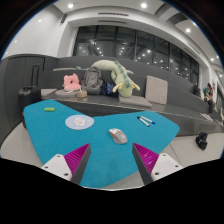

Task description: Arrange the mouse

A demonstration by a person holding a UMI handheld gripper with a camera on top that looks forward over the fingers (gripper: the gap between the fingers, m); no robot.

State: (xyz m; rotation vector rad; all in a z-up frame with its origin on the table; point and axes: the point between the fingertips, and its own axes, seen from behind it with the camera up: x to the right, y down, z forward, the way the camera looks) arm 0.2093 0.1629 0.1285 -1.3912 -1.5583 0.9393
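— What do we have closest to us?

— Our gripper (pixel 112 158), with its fingers spread wide and nothing between them. We see a pink pad (pixel 76 157) on the left finger and another on the right, both hanging over a teal mat (pixel 60 128).

— And the mouse?

— The mouse (pixel 118 135) lies on the mat just ahead of the fingers, a little nearer the right one. We see a small grey oval with a smooth rounded back, set at a slant. It touches neither finger.

— What else is on the mat?

— To the left of the mouse, we find a flat white disc (pixel 79 122). To the right and a bit farther, we find a small bluish thing (pixel 146 120), too small for us to tell.

— Beyond that?

— We see a bench with a pink toy (pixel 71 82), a grey bag (pixel 92 80) and a pale shark plush (pixel 122 77). Dark windows (pixel 140 48) stand behind them.
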